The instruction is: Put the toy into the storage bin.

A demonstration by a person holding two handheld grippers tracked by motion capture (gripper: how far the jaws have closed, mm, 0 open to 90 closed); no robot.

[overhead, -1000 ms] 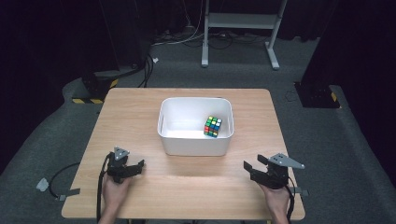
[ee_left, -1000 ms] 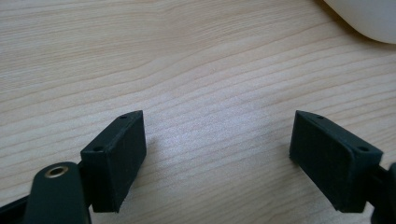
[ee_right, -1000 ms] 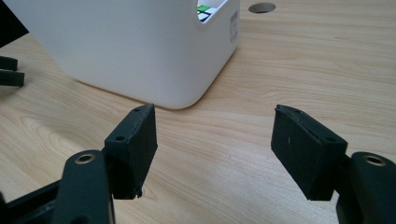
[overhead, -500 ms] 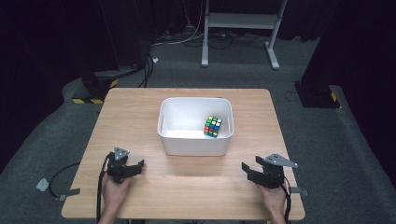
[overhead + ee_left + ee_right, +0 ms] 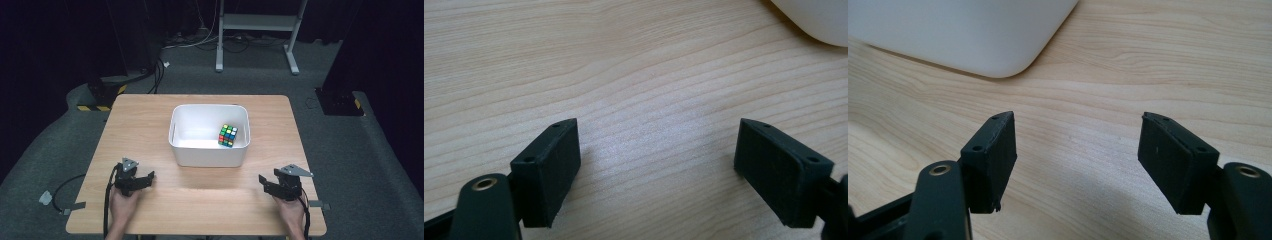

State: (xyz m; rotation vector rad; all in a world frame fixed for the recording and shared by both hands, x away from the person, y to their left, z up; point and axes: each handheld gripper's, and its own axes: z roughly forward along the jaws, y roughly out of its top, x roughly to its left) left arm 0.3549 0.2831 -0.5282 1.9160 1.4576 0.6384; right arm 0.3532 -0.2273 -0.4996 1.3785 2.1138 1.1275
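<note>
I find no readable text, label, brand, number or sign on anything before me. The white rectangular plastic bin [image 5: 209, 150] at my twelve o'clock carries a plain wall, without print. The multicoloured puzzle cube [image 5: 227, 135] inside it shows colour squares alone, without letters or figures. The yellow-and-black striped strip [image 5: 97, 107] on the floor at about ten o'clock is a bare hazard pattern bearing no wording. The light wooden tabletop [image 5: 634, 75] shows grain, no markings.
</note>
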